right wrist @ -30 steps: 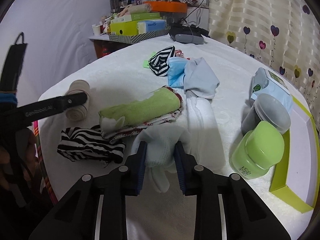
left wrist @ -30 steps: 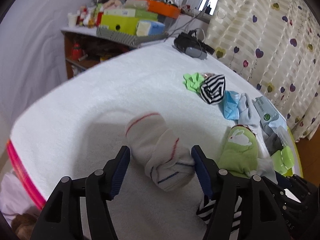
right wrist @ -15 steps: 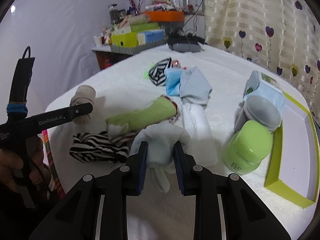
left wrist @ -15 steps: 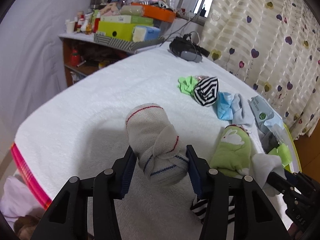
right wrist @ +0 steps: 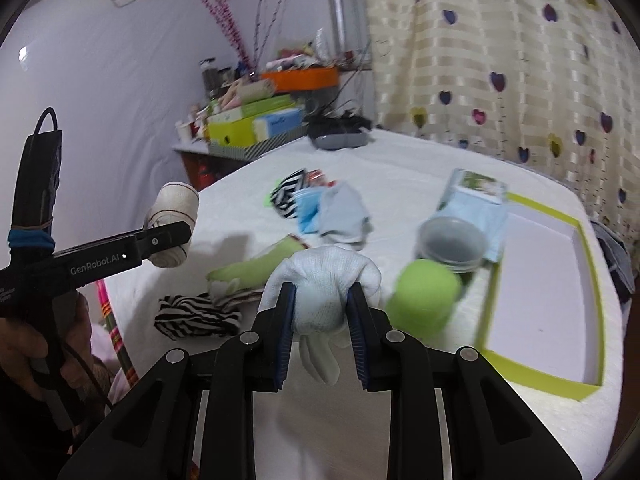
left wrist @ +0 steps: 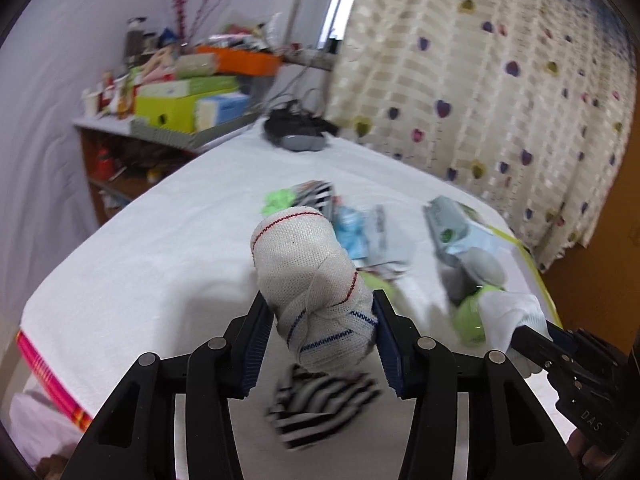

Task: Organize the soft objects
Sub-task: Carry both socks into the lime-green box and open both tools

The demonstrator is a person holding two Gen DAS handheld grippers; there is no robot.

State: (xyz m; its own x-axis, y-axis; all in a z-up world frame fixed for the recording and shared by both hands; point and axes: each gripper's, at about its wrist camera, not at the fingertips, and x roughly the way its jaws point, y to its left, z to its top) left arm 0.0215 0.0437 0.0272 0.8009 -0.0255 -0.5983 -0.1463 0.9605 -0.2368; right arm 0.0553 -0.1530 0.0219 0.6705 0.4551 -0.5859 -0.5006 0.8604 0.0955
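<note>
My left gripper [left wrist: 320, 340] is shut on a rolled white sock bundle [left wrist: 312, 280] with red and blue stripes, held above the white bed; it also shows in the right wrist view [right wrist: 174, 220]. My right gripper [right wrist: 322, 320] is shut on a white sock [right wrist: 324, 284], lifted off the bed; the sock also shows in the left wrist view [left wrist: 512, 312]. On the bed lie a zebra-striped sock [right wrist: 196, 314], a green sock [right wrist: 256, 268], a pale blue sock [right wrist: 344, 216], a blue face mask [right wrist: 308, 208] and another striped sock [right wrist: 290, 192].
A lime-edged box lid [right wrist: 540, 280] lies at the right of the bed. A green jar [right wrist: 426, 294], a grey jar [right wrist: 450, 244] and a wipes pack [right wrist: 476, 196] stand beside it. A cluttered shelf [right wrist: 256, 120] and a black device [right wrist: 338, 132] are at the back, with curtains on the right.
My left gripper closed on the rolled sock bundle and lifted it off the bed. My right gripper rose with the white sock. Both views are tilted up and blurred.
</note>
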